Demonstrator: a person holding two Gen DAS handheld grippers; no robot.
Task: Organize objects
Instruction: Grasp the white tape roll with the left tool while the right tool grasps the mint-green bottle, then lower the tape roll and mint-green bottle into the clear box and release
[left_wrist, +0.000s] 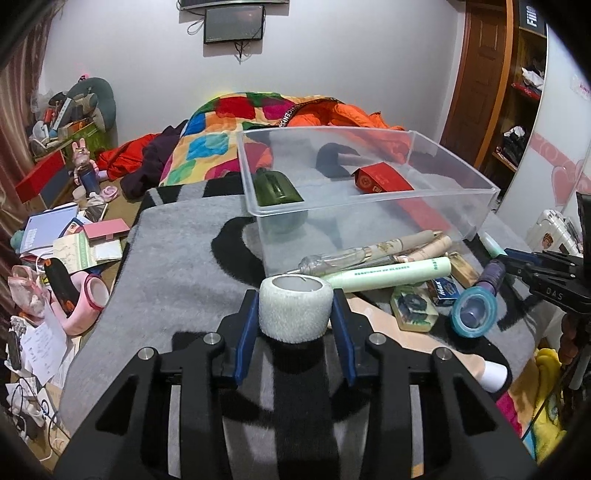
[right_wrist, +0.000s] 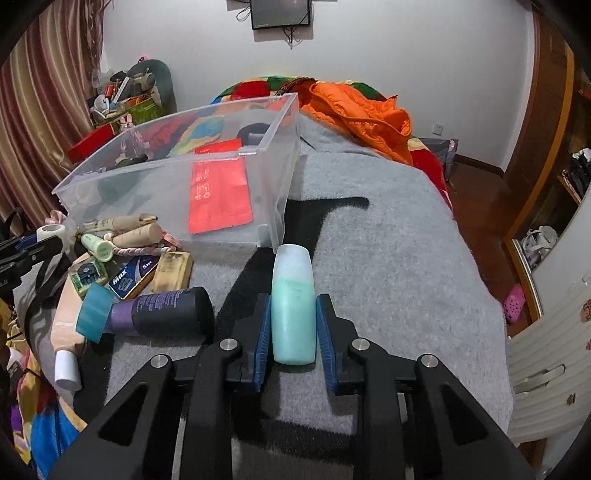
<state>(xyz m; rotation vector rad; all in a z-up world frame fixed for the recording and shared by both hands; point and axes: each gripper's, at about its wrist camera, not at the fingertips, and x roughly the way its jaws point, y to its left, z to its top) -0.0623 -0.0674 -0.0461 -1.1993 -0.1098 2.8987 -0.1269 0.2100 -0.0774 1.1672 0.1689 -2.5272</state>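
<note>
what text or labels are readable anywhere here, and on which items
"Max" and "5 pcs": small blue flat box in the pile.
"DAS": black body of the right tongs, seen from the left wrist.
"Fil", cut off: dark sign above the wooden shelf.
Green print along the pale green tube: too small to read.
White print on the red packet in the clear plastic bin: blurred.

White tape roll (left_wrist: 294, 308), turquoise bottle (right_wrist: 293, 306)

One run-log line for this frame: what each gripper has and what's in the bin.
left gripper: shut on white tape roll | right gripper: shut on teal bottle | clear bin: red packet, green item
</note>
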